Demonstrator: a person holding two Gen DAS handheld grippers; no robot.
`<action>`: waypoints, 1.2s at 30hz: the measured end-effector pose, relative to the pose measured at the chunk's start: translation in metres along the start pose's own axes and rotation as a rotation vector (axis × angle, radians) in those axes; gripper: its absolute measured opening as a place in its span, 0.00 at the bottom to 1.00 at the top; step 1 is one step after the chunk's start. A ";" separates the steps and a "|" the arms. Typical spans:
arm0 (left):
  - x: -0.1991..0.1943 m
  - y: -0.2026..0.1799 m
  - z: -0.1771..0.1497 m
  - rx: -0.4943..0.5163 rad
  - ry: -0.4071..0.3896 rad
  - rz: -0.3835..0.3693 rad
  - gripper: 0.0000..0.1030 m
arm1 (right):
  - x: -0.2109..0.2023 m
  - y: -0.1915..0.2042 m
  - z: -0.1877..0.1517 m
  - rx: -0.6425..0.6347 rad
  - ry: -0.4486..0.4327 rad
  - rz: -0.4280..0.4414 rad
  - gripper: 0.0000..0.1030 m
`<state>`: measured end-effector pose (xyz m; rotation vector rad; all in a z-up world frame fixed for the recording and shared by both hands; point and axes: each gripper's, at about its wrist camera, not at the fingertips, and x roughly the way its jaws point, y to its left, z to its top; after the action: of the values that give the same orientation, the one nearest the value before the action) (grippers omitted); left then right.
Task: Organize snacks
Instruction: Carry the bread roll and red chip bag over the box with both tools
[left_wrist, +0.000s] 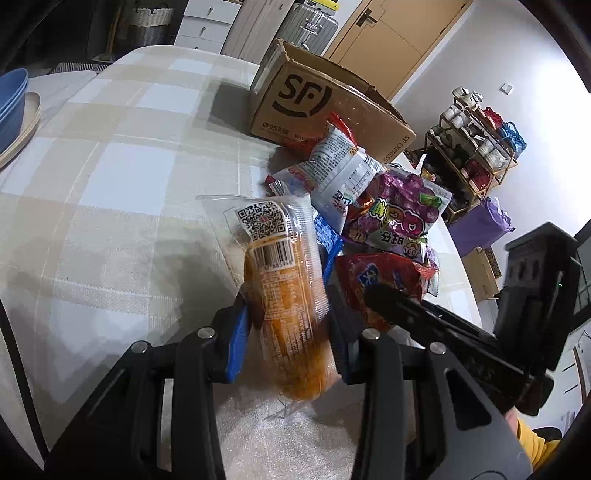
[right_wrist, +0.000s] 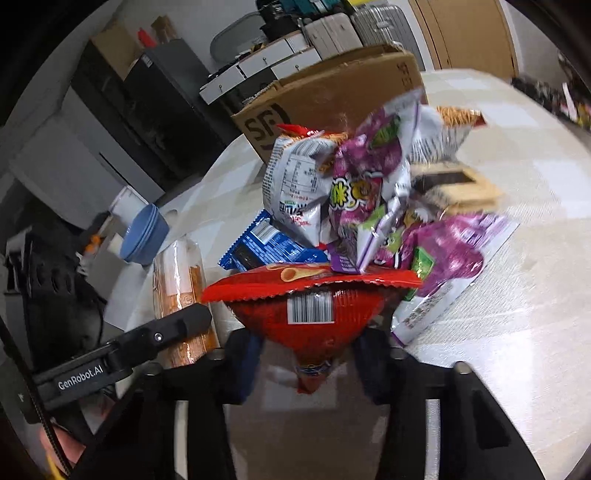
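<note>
My left gripper (left_wrist: 290, 328) is shut on an orange snack in clear wrap (left_wrist: 284, 295), held just above the table; it also shows in the right wrist view (right_wrist: 181, 280). My right gripper (right_wrist: 306, 350) is shut on a red snack bag (right_wrist: 310, 310), seen in the left wrist view too (left_wrist: 376, 284). Behind them lies a pile: a white bag (left_wrist: 340, 166), purple bags (left_wrist: 399, 210), a blue packet (right_wrist: 269, 247). An open SF cardboard box (left_wrist: 325, 103) stands behind the pile.
The table has a checked beige cloth (left_wrist: 122, 166). Blue bowls on a plate (left_wrist: 13, 99) sit at its left edge. A shelf of cups (left_wrist: 476, 147) and a purple box stand beyond the right edge. Suitcases and drawers line the far wall.
</note>
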<state>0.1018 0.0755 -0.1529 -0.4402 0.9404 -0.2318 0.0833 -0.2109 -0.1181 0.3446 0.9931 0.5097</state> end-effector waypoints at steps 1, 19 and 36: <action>-0.001 0.001 -0.001 -0.001 0.001 -0.001 0.33 | 0.000 -0.002 -0.001 0.004 -0.006 0.016 0.37; -0.053 -0.026 0.052 0.082 -0.073 -0.059 0.33 | -0.123 0.042 0.053 -0.195 -0.250 0.214 0.35; -0.009 -0.087 0.263 0.216 -0.109 -0.005 0.34 | -0.091 0.011 0.247 -0.157 -0.208 0.152 0.35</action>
<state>0.3120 0.0708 0.0276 -0.2534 0.7977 -0.3079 0.2527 -0.2634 0.0767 0.3261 0.7242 0.6714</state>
